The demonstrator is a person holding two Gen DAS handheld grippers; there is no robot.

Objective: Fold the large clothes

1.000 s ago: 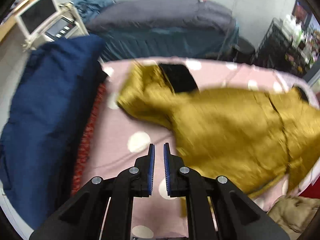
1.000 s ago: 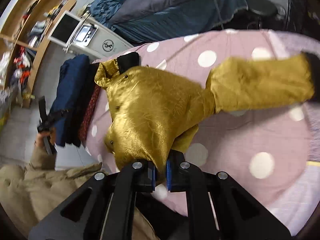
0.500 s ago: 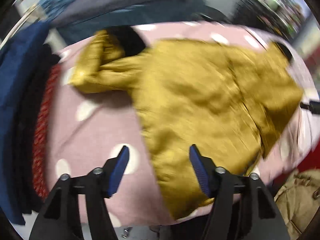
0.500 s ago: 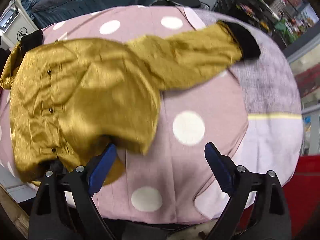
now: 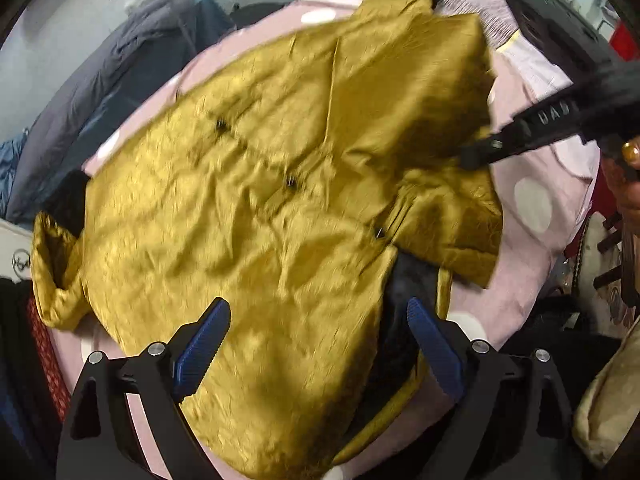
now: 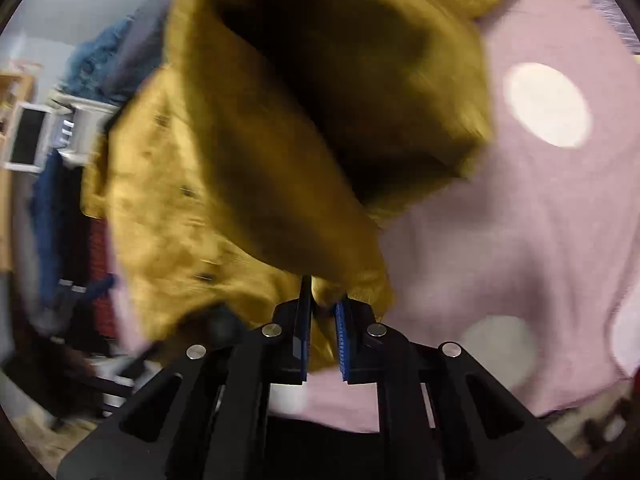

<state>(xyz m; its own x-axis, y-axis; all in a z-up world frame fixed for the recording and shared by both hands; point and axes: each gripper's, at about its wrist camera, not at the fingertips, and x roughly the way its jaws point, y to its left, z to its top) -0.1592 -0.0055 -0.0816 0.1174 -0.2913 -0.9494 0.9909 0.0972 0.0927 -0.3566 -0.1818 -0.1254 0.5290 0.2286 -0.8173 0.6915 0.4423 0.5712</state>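
Across a pink polka-dot bedspread (image 5: 532, 208), a mustard-gold jacket (image 5: 248, 200) is lying spread; the right gripper (image 6: 322, 320) is closing, pinching its lifted edge, while the left gripper (image 5: 316, 336) is opening wide over the hem.

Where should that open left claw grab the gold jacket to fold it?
Judging by its pose, the near hem of the jacket: the edge hangs free over the bedspread right under the opening left gripper, so come straight down. The right gripper is closing on the other side.
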